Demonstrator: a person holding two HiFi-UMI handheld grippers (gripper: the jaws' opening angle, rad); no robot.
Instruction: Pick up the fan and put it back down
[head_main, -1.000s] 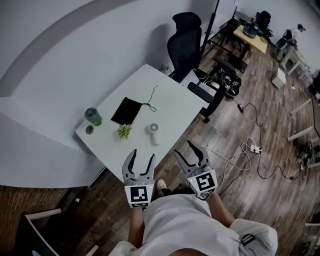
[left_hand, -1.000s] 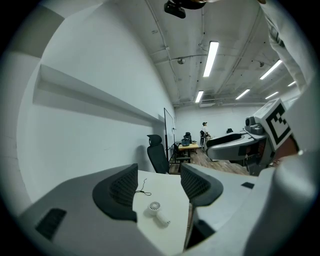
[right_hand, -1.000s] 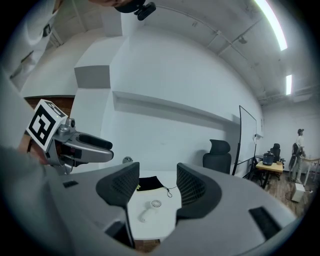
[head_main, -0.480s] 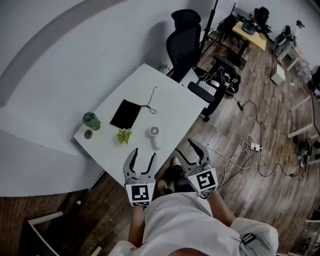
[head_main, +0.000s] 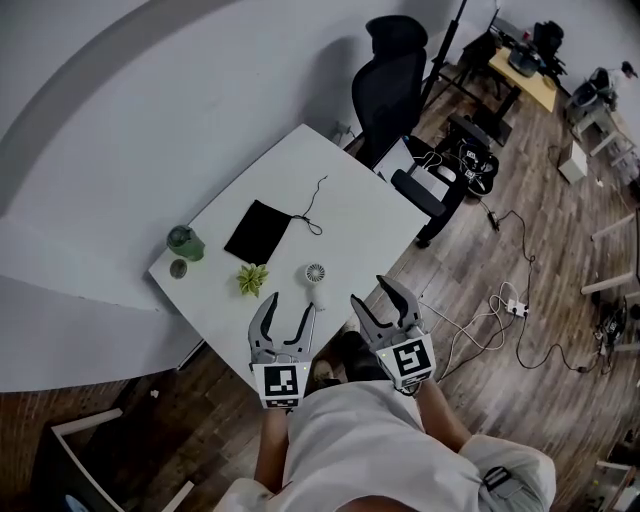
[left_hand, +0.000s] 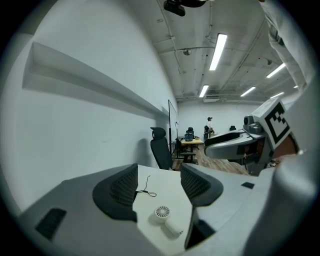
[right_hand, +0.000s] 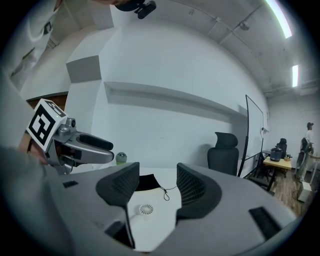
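Since a second ago both grippers have come forward, and their tips now reach the near edge of the white tabletop. At the tabletop's far left corner stands a green bottle, with a small round green thing just beside it. Next along lies a flat black pouch, and a thin black cord trails from its corner. A small green plant sits nearer the front edge.

The left gripper hangs over that front edge. Its jaws are spread with nothing between the pads, and its own view looks through the gap at the tabletop. The fan, small and white, lies flat on the tabletop just right of the plant. Its round head points toward the pouch and its handle toward the near edge. It lies ahead of both grippers and touches neither.

The right gripper is level with the left one at the tabletop's near right edge, its jaws likewise spread and empty. Beyond the tabletop's far corner stands a black office chair on the wooden floor.
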